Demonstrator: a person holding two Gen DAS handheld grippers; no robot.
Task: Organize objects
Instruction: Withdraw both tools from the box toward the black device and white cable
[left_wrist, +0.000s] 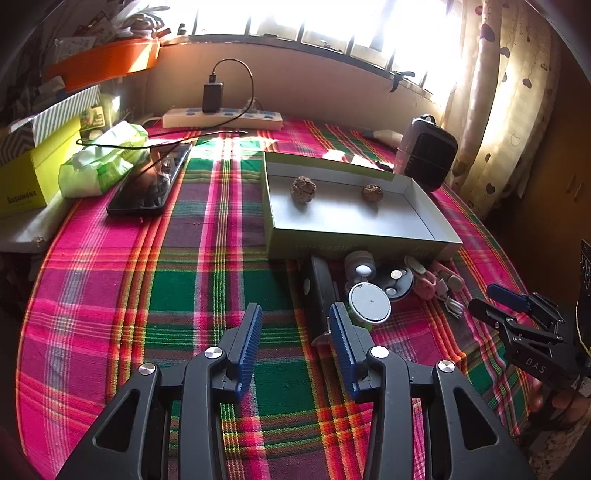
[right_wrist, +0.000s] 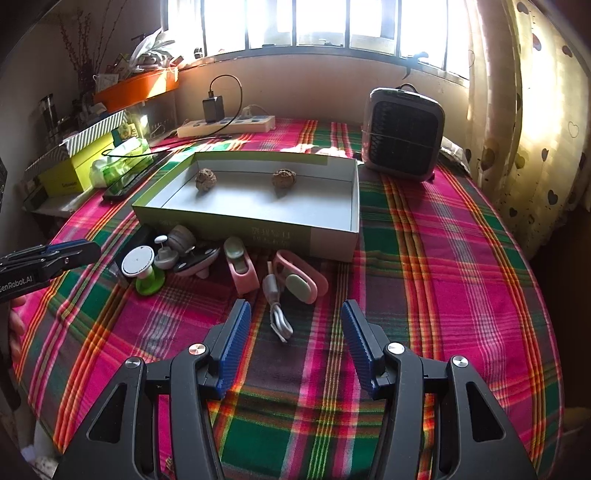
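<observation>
A shallow grey cardboard box (left_wrist: 354, 245) (right_wrist: 258, 232) lies on the plaid cloth with two walnuts (left_wrist: 303, 189) (right_wrist: 205, 180) inside. In front of it sits a cluster of small things: a white-topped green cap (left_wrist: 369, 303) (right_wrist: 138, 264), a black disc (left_wrist: 397, 282), pink clips (left_wrist: 424, 286) (right_wrist: 243, 271) and a coiled white cable (left_wrist: 452, 305) (right_wrist: 277, 317). My left gripper (left_wrist: 295, 319) (right_wrist: 85, 253) hovers open and empty just left of the cap. My right gripper (right_wrist: 295, 310) (left_wrist: 495, 304) is open, and the cable lies just ahead between its fingertips, untouched.
A black phone (left_wrist: 151, 182), tissue packs (left_wrist: 99, 166) and a yellow box (left_wrist: 29, 177) crowd the left. A power strip (left_wrist: 221, 119) with a charger lies at the back. A small fan (right_wrist: 402, 129) stands behind the box on the right.
</observation>
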